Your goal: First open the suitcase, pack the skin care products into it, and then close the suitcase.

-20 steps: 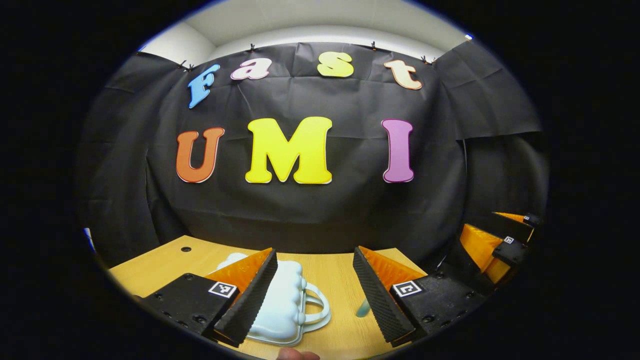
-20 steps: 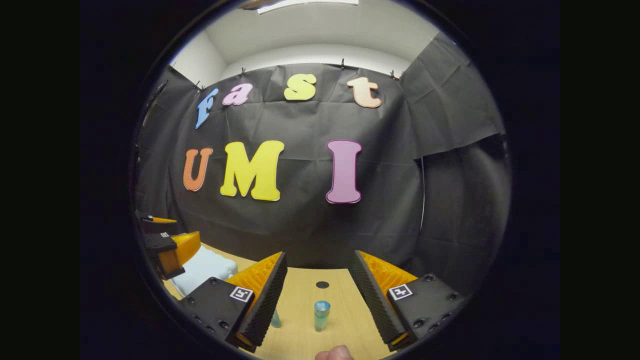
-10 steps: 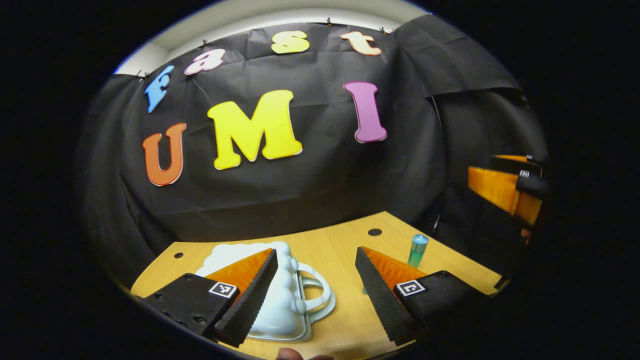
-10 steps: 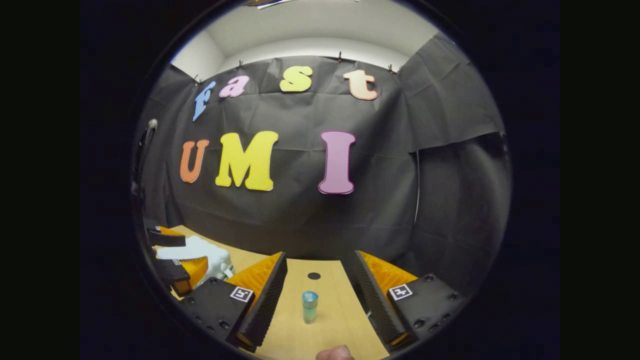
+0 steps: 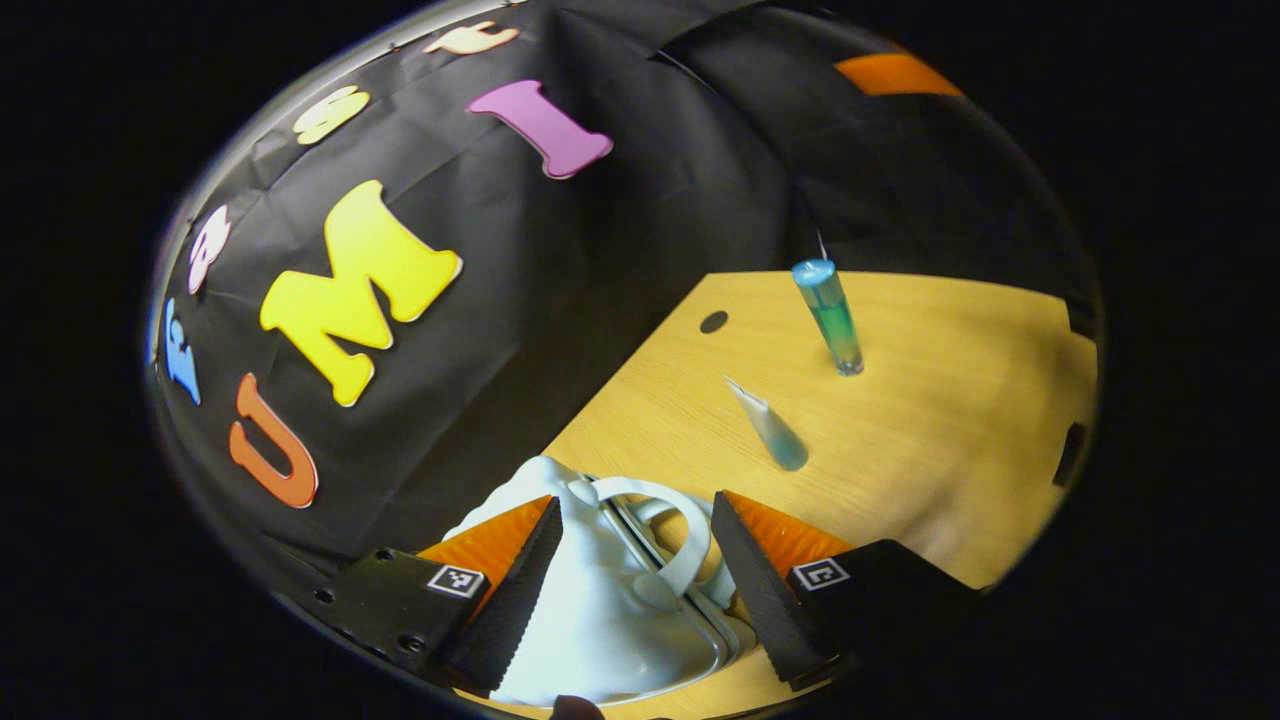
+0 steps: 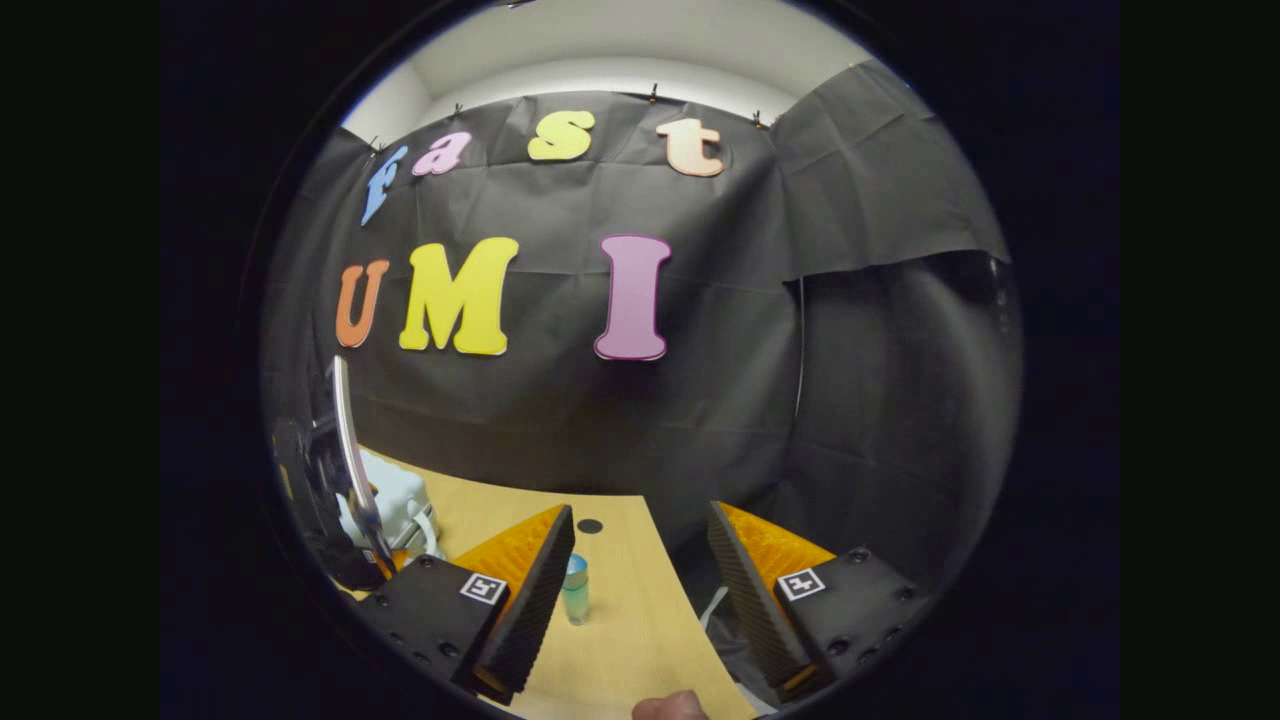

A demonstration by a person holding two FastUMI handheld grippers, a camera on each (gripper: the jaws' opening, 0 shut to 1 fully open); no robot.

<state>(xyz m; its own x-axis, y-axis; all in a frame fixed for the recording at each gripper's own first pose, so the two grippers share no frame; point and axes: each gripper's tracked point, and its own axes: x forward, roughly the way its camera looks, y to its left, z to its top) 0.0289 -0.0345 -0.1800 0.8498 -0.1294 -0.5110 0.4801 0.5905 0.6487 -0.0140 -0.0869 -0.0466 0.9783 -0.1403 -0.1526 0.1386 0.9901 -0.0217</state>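
Observation:
A small pale-blue suitcase (image 5: 600,620) with a white handle (image 5: 668,522) lies closed on the wooden table (image 5: 930,430). My left gripper (image 5: 635,575) hovers open right over it, tilted hard, its fingers either side of the handle end without touching. A teal bottle (image 5: 828,315) stands upright farther out, and a pale teal tube (image 5: 768,428) stands between it and the case. In the right gripper view my right gripper (image 6: 640,590) is open above the table, with the teal bottle (image 6: 575,590) just ahead of its left finger. The suitcase (image 6: 395,500) sits far left, behind the left gripper's body (image 6: 335,500).
A dark round hole (image 5: 713,322) is set in the tabletop near the black cloth wall. Bare wood spreads around the bottle and tube towards the table's edge (image 5: 1070,400). A fingertip (image 6: 672,706) shows at the bottom edge of the right gripper view.
My left gripper rolled sharply and dropped closer over the suitcase's handle end. The right gripper swung rightwards, so the bottle slid from between its fingers towards the left finger. Both stayed open.

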